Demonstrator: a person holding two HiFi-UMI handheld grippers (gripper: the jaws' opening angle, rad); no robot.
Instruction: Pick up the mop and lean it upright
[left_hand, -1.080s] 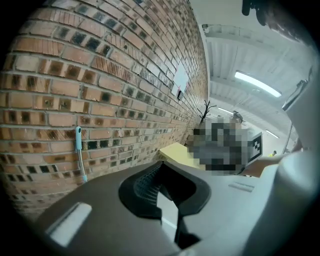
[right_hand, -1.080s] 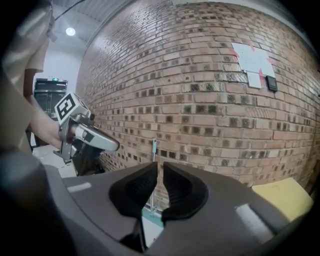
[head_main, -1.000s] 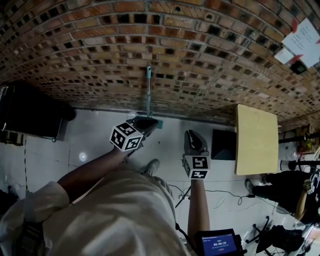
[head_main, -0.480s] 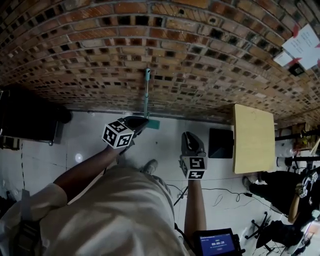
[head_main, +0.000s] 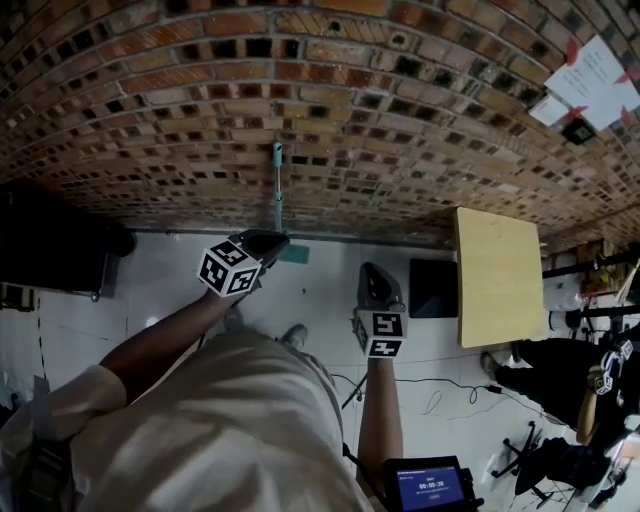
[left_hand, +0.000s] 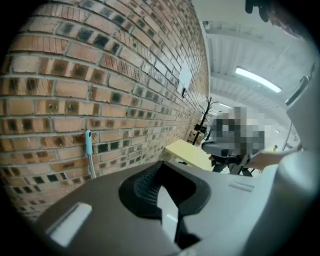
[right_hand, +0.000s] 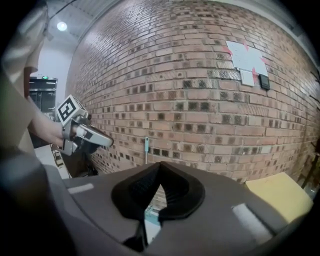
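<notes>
**FLAT MOP, TEAL-CAPPED: LEANING ON BRICK WALL, BOTH TONGS CLOSED AND EMPTY**

**Item.** Mop (head_main: 278, 190): a thin pale pole with a teal end cap (head_main: 277, 152) and a flat teal mop head (head_main: 296, 254).

**Location.** It is propped near-upright against the brick wall (head_main: 400, 120), with the head on the pale floor (head_main: 320, 290) at the wall's foot. In the head view the pole rises toward 12 o'clock from the left gripper (head_main: 274, 238). The head sits just past that gripper's tip and is partly hidden by it. The yellow tabletop (head_main: 498, 275) lies well apart at 3 o'clock.

**Tongs.**
- Left gripper: the jaws are pressed together with nothing between them. It is near the mop's lower end but apart from the pole.
- Right gripper (head_main: 370, 272): the jaws have just been closing and now meet on nothing. It lies at 4 o'clock of the mop head, clear of it.

**Condition of task.** Judging by the lean, the mop appears already set upright.

**Handling notes (estimate).**
- The mop is probably light, and the pole stiff and smooth.
- A round shaft can twist or slide in flat pads, so a firm squeeze suits it.
- The head may hinge, so it is a poor place to hold.
- The best hold is mid-pole, below the cap.
- A second grip lower down would steady it.
- The lean depends on the cap resting on brick, and a nudge sideways could send it sliding along the wall.
</notes>
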